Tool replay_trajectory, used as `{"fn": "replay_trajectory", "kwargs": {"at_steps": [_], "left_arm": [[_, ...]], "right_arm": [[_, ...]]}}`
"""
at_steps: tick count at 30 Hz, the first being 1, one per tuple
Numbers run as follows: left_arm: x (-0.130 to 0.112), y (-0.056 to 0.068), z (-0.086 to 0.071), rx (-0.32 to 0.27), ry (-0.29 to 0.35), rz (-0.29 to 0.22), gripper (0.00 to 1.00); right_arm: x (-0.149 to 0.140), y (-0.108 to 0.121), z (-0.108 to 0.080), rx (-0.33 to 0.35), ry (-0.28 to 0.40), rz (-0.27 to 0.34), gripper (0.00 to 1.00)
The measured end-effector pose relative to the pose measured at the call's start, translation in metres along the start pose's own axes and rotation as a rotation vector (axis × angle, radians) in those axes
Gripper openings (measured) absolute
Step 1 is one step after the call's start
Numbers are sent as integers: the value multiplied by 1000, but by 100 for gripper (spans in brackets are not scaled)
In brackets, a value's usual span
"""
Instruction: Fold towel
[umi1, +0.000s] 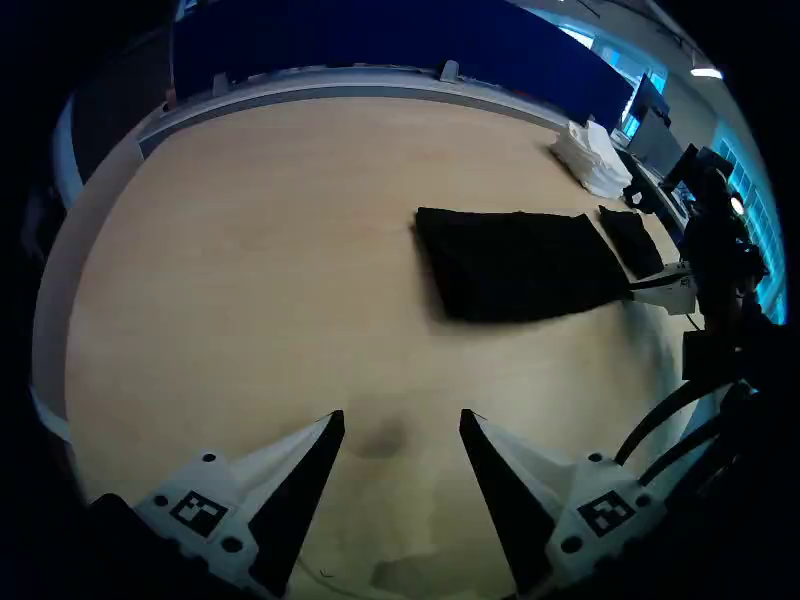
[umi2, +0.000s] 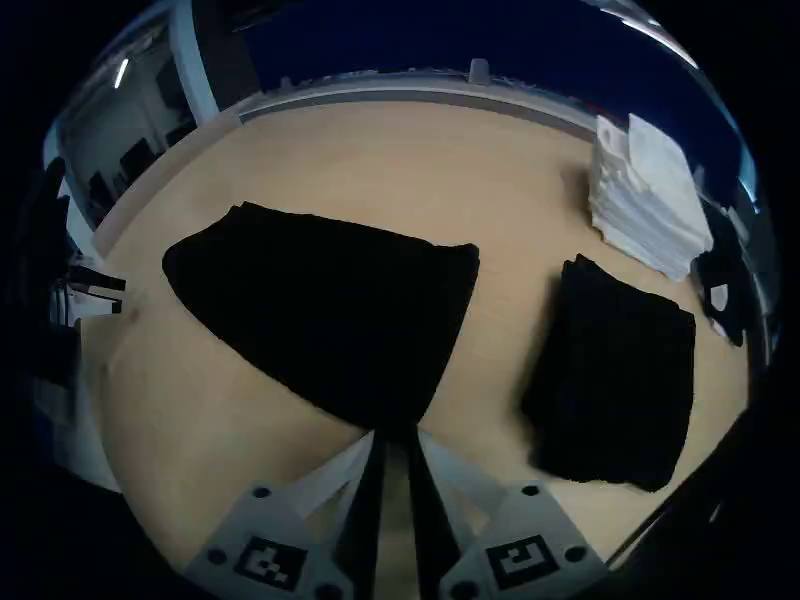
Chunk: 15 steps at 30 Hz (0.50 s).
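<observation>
Right tool (umi2: 394, 437) sits at the bottom centre of the right gripper view, its fingers drawn almost together and pinching the near corner of the black towel (umi2: 330, 310). The towel lies spread flat across the middle of that frame on the worktop (umi2: 400, 160). From the left gripper view I see the same towel at centre right, with the right tool at its right edge. Left tool (umi1: 401, 418), low in its frame, is spread wide and holds nothing, above bare wood. I also see a folded black cloth (umi2: 615, 385) at lower right and a white stack (umi2: 645, 200) at upper right.
</observation>
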<state>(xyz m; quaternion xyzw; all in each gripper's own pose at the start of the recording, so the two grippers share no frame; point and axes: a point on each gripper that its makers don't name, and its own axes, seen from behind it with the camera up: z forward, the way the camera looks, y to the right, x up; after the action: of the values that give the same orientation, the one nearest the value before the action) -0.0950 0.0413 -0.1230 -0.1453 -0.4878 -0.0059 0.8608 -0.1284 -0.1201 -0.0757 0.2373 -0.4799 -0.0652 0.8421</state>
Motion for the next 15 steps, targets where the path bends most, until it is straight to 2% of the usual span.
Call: {"fn": "replay_trajectory", "kwargs": {"at_steps": [5,15], "left_arm": [[1,0,1,-1,0,1,85],[2,1,2,-3,0,3,85]], "right_arm": [[0,-4,-2,10,-1,0,6],[9,-7,-6,15,21,7,4]]}}
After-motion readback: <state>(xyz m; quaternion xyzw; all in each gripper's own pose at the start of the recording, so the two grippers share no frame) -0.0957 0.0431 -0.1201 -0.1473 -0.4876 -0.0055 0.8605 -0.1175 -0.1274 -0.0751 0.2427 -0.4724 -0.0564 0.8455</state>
